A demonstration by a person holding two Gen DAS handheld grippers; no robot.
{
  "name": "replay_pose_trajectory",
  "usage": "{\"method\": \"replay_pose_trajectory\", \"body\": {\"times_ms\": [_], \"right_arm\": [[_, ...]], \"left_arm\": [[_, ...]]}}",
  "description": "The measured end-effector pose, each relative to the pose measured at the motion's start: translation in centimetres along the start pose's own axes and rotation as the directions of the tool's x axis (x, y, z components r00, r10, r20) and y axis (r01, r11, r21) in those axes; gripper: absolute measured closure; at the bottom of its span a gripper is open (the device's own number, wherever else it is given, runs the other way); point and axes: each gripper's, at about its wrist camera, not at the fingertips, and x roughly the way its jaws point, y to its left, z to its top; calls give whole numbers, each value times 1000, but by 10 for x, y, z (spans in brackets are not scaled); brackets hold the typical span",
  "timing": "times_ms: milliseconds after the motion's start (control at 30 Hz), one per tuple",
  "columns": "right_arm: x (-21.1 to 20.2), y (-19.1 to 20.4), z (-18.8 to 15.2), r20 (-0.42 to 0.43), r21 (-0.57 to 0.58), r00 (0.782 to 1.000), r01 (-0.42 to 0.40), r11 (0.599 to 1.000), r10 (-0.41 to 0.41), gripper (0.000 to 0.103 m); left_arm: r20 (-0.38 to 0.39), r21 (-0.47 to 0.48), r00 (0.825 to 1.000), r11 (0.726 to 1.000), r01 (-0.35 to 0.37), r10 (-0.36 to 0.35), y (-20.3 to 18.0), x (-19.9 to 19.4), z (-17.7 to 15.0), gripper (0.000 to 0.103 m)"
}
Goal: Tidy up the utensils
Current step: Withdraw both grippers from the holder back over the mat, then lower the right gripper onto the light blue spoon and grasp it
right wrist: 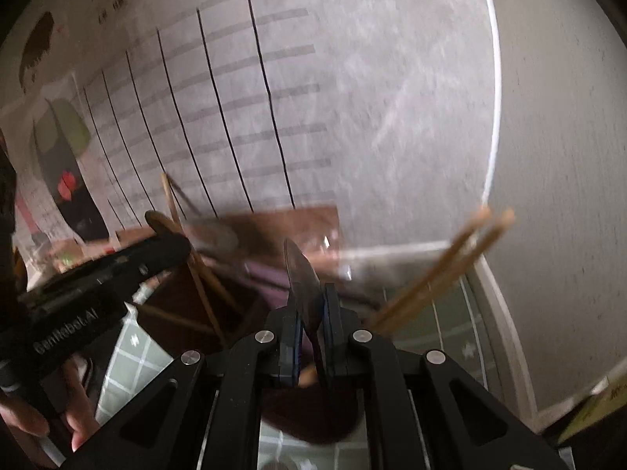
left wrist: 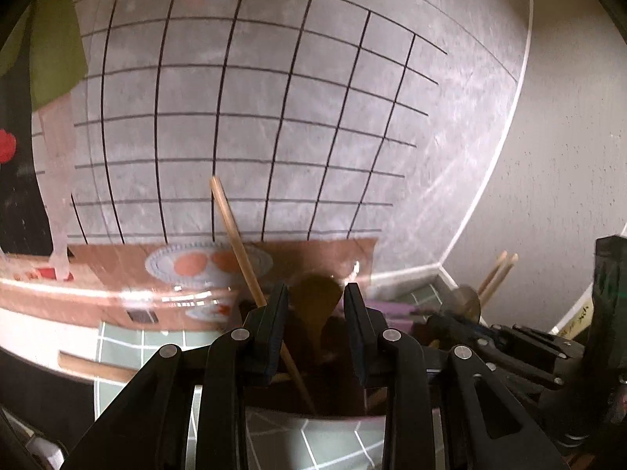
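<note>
Both wrist views looked down over a brown holder [left wrist: 333, 384] standing on a green checked cloth [left wrist: 129, 346] before a grid-marked wall. The right gripper [right wrist: 311, 327] had its jaws nearly shut, pinching a dark spoon [right wrist: 299, 270] edge-on, the bowl rising toward 12 o'clock above the pads and a wooden handle end showing below them. The left gripper [left wrist: 315, 313] stood about half open; a brown wooden spoon head [left wrist: 315, 293] sat in the gap, and whether the pads touched it could not be told. A single chopstick [left wrist: 235, 235] leaned toward 11 o'clock out of the holder beside the left finger. A pair of chopsticks [right wrist: 443, 266] slanted toward 2 o'clock from the right gripper, and another wooden handle [left wrist: 94, 368] lay on the cloth at 8 o'clock. By judgement the sorting was midway: some pieces stood in the holder, while the pinched spoon and loose handle remained unplaced.
</note>
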Motion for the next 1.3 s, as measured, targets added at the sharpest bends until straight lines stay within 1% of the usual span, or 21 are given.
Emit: {"method": "replay_pose_trajectory", "body": {"times_ms": [67,133,200,267,300,367,433,533,633,700,833,900,967,1000,1033,1067,1100,1133,1167,1267,1300], "right_arm": [[0,-2,-3,-40,-10,999,-19,1000,18,93],[-7,-5,-3,-43,-22,999,-25,999,24,93],[-16,-3,-2,-45,-46,999,-31,998,29,93],[-31,-3,-2,-30,-66,999,-27,997,25,93],[-39,-5,-1,-22,-73,999,-25,997,24,92],[-57,-9,-3,0,-87,1000,-22,996,22,85],[-71,-13,-2,10,-96,1000,-27,995,28,75],[-89,-18,-6,0,-114,998,-60,992,60,74],[-100,-19,-18,-33,-128,994,-105,986,102,74],[-106,-21,-30,-65,-148,991,-127,981,118,74],[-109,-21,-63,-138,-200,983,-148,969,121,74],[-106,-23,-82,-194,-207,972,-176,962,136,74],[-102,-21,-100,-259,-201,951,-227,953,171,74],[-101,-19,-110,-291,-200,935,-265,943,202,74],[-102,-14,-120,-327,-210,915,-314,926,236,74],[-105,-7,-131,-360,-237,896,-357,903,259,74],[-107,0,-138,-382,-269,884,-385,883,269,74],[-112,10,-149,-406,-327,872,-419,847,274,74],[-117,20,-157,-417,-384,867,-439,812,272,74],[-124,41,-175,-436,-485,863,-463,742,254,74],[-126,48,-181,-451,-506,854,-483,715,258,74]], "left_arm": [[-28,-18,1000,1000,12,-12,-1,-1,1,70],[-54,-30,998,999,12,-14,-3,-5,1,68],[-57,-38,998,999,8,-10,-5,-15,-2,67],[-46,-42,999,999,-5,3,-7,-29,-3,66],[-38,-44,999,999,-14,13,-9,-35,-3,66],[-29,-49,999,998,-33,32,-9,-48,-5,65],[-31,-51,999,998,-44,43,-8,-64,-11,65],[-36,-46,998,997,-55,53,-13,-84,-25,64],[-40,-56,997,996,-67,65,-16,-102,-46,63],[-53,-78,996,994,-73,69,-16,-117,-63,63],[-82,-121,994,990,-78,68,-18,-142,-96,62],[-107,-139,992,987,-79,64,-18,-152,-116,62],[-124,-147,990,985,-90,72,-19,-162,-134,62],[-129,-146,989,985,-97,78,-20,-165,-141,62],[-135,-142,987,984,-109,90,-21,-169,-150,62],[-143,-140,985,983,-120,100,-21,-173,-158,62],[-153,-143,983,982,-128,105,-20,-176,-166,62],[-163,-150,981,980,-131,106,-19,-178,-172,62],[-175,-162,979,978,-135,106,-16,-180,-178,62],[-189,-209,974,965,-160,121,-5,-187,-190,62],[-190,-230,973,958,-171,128,0,-191,-193,62]]}}
